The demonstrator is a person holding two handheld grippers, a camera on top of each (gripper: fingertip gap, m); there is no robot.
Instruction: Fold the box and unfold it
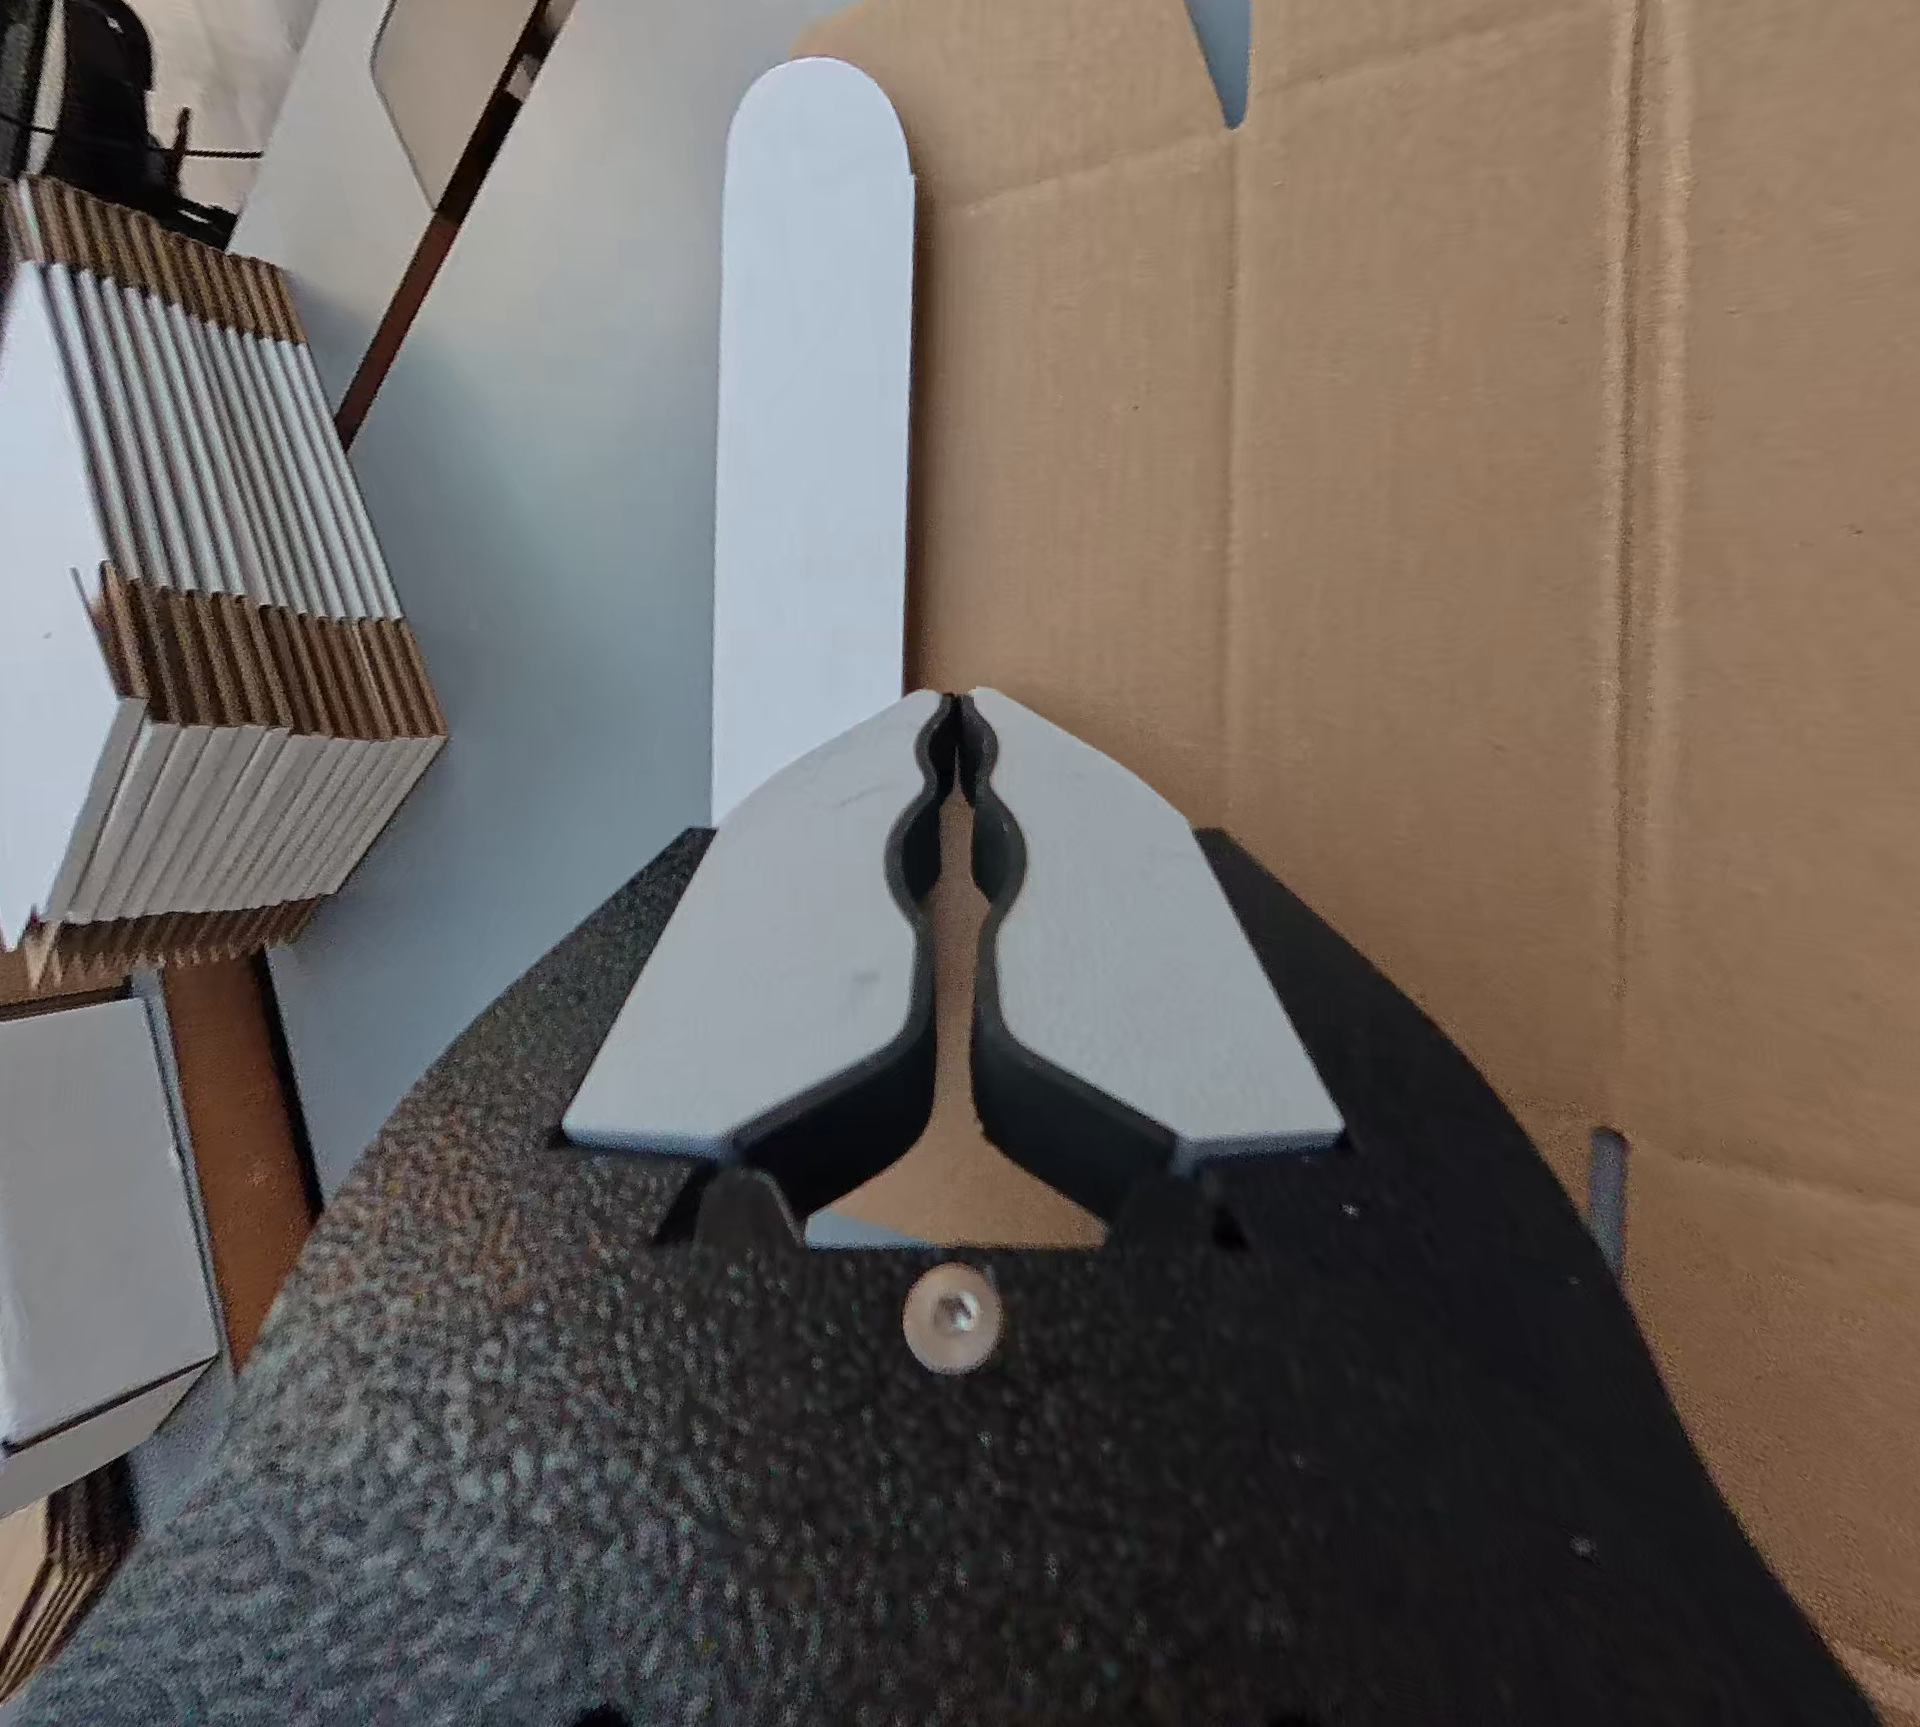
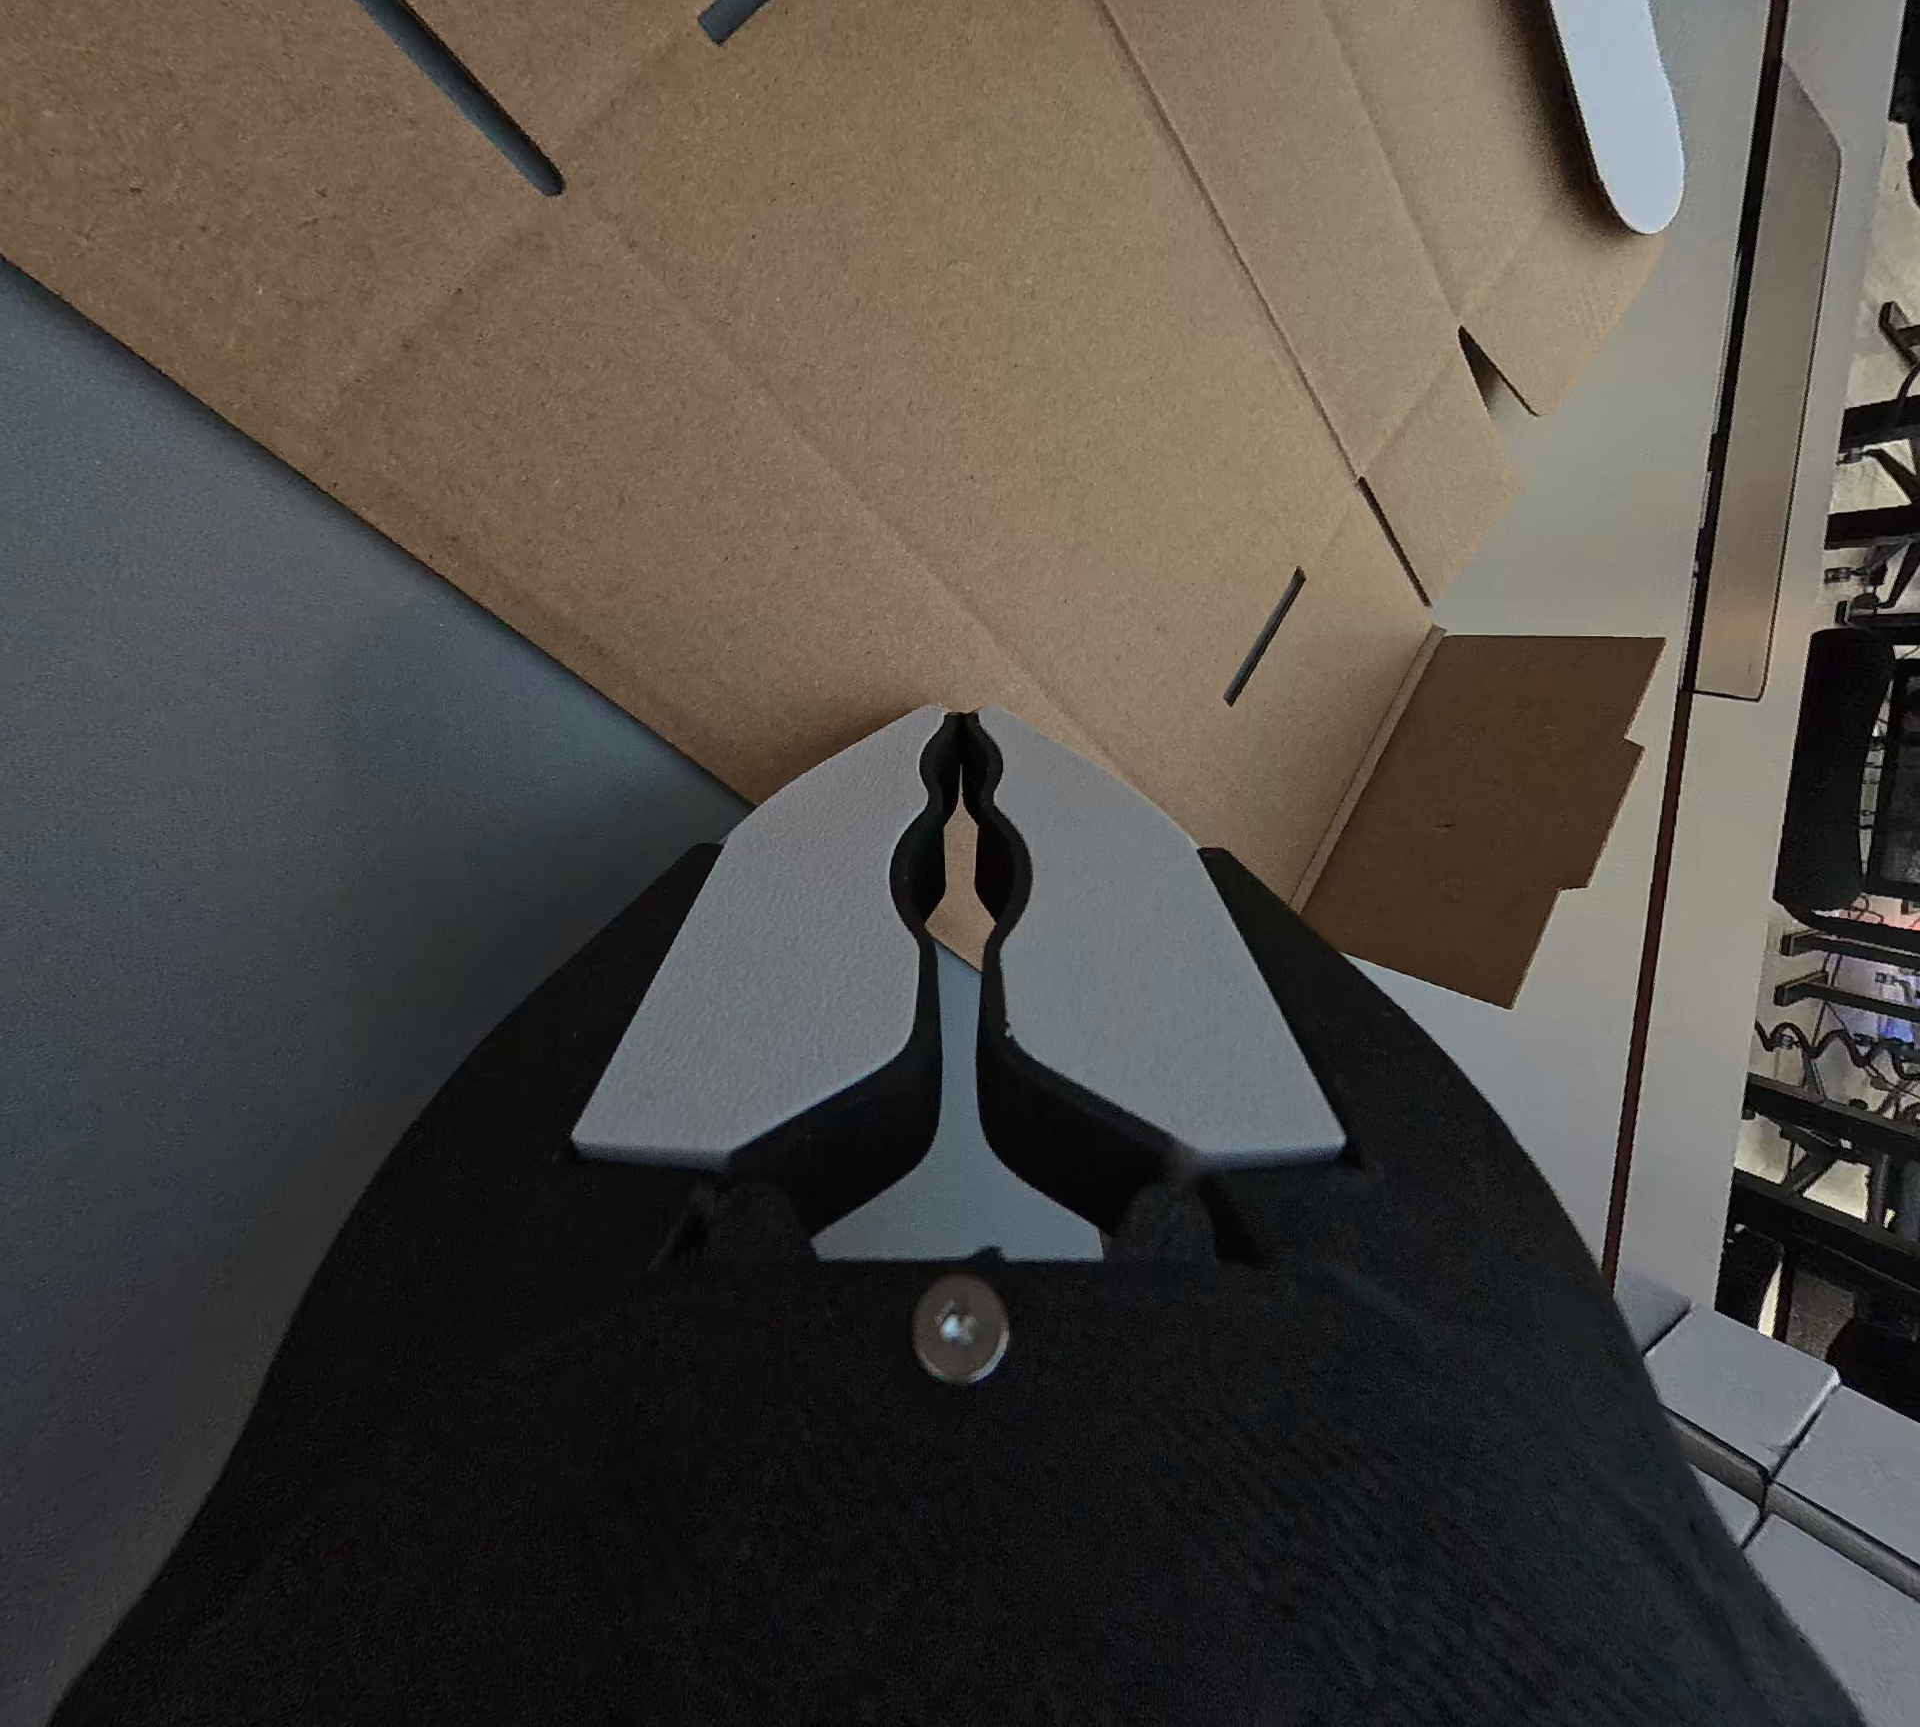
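The box is a flat cardboard blank lying brown side up on the grey table. One long rounded flap along its left edge is turned up and shows its white outer face. My left gripper is shut, with its tips beside the base of that flap and nothing visible between them. In the right wrist view the blank fills the top, and a small end flap is raised at the right. My right gripper is shut and empty over the blank's near edge. The white flap shows at the top right.
A stack of several flat white-and-brown box blanks sits at the table's left edge. A white box lies below it. Beyond the table edge are other tables and dark office chairs. Grey boxes sit at the lower right.
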